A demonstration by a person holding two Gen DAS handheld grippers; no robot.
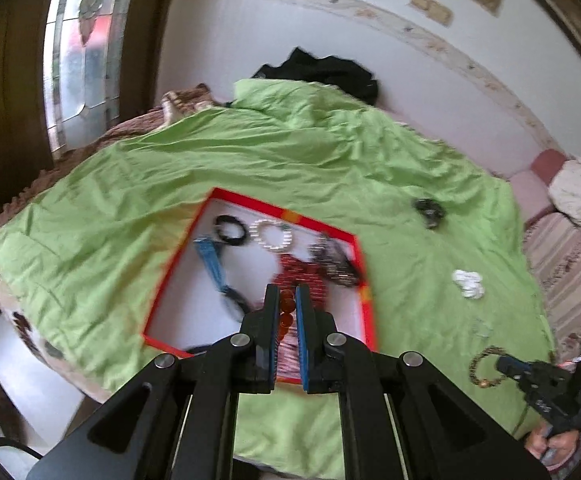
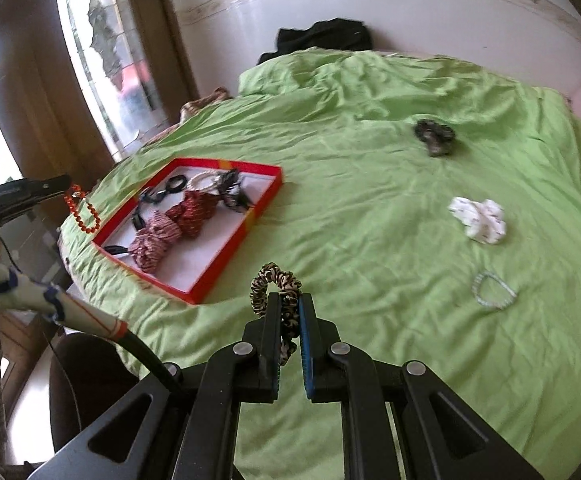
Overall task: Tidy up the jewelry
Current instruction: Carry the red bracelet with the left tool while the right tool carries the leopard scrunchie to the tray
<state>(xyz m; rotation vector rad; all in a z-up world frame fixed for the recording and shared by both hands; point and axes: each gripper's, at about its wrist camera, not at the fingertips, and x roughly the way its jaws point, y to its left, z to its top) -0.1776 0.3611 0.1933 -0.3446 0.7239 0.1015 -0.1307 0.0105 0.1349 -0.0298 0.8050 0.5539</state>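
My left gripper (image 1: 287, 294) is shut on an orange bead bracelet (image 1: 285, 314) and holds it above the near part of the red-rimmed white tray (image 1: 170, 272). In the right wrist view the bracelet (image 2: 84, 210) hangs just left of the tray (image 2: 226, 248). The tray holds a pearl bracelet (image 1: 272, 235), a black ring (image 1: 231, 230), red scrunchies (image 1: 302, 276) and dark pieces. My right gripper (image 2: 289, 300) is shut on a leopard-print scrunchie (image 2: 276, 284), above the green bedsheet (image 2: 370, 220) to the right of the tray. It also shows in the left wrist view (image 1: 506, 364).
Loose on the sheet lie a dark scrunchie (image 2: 434, 136), a white scrunchie (image 2: 480, 220) and a pale bead bracelet (image 2: 492, 290). Black clothing (image 2: 322, 38) lies at the far end of the bed. A window (image 2: 106, 60) is at the left, a striped cushion (image 1: 570, 272) at the right.
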